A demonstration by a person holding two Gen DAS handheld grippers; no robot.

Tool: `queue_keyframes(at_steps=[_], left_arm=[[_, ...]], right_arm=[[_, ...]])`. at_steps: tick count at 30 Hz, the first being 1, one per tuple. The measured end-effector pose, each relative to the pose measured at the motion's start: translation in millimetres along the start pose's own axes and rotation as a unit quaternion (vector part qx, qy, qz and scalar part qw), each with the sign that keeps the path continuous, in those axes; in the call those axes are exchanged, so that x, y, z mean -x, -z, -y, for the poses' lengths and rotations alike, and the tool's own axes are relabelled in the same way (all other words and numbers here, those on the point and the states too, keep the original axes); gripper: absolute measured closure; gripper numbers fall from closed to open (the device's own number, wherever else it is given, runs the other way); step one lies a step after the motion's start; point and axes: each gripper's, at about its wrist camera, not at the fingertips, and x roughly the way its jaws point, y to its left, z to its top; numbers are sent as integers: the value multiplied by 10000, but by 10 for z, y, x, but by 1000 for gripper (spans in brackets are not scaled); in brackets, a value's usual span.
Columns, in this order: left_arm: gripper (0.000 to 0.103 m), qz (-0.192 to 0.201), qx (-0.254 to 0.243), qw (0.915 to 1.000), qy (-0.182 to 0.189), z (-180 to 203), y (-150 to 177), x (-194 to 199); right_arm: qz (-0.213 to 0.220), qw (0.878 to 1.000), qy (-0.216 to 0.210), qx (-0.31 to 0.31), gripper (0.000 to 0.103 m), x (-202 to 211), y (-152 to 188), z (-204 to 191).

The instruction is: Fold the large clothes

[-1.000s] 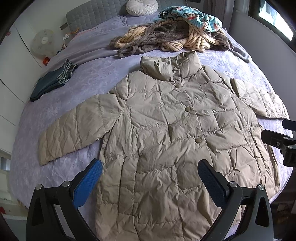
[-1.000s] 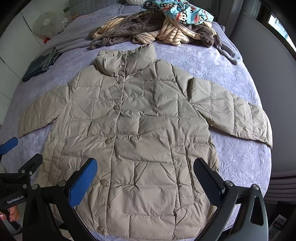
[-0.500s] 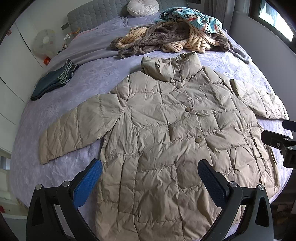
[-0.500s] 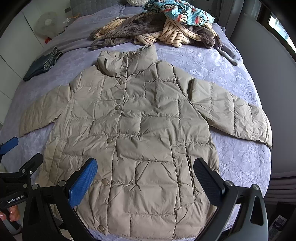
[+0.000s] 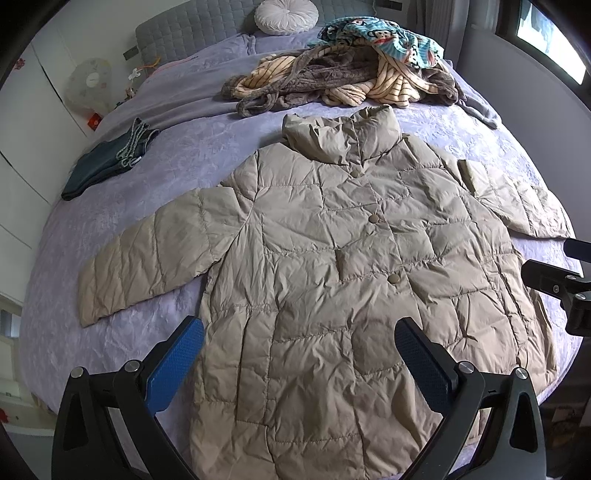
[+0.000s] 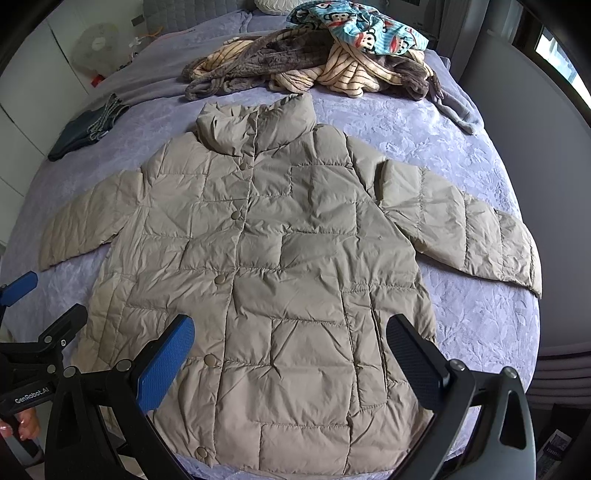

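**Both grippers hanging open over one spread jacket**

Two grippers are hovering above the near hem of a single beige quilted jacket (image 5: 332, 258). On the left, the left gripper (image 5: 299, 354) is holding its two blue-padded fingers wide apart, gripping nothing. To its right, the right gripper (image 6: 291, 350) is likewise standing spread, clear of the fabric.

One jacket is lying face up and buttoned on the lavender bedspread (image 5: 177, 166), both sleeves stretched outward and the collar pointing toward the headboard (image 5: 192, 33). Five snap buttons are showing down its front in the right wrist view. At the far left, one folded dark garment (image 5: 103, 162) is resting well apart from the jacket. Beyond the collar, one heap of mixed clothes (image 5: 347, 77) is sitting, with one round white cushion (image 5: 286, 11) behind it.
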Motion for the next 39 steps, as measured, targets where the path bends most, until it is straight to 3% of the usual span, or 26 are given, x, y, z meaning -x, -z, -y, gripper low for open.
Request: queue_keyframes(at_steps=[39], left_arm=[[0,14,15,10000,0,-1,31,2]], right_arm=[[11,10000,-10,4,0,3,5,2]])
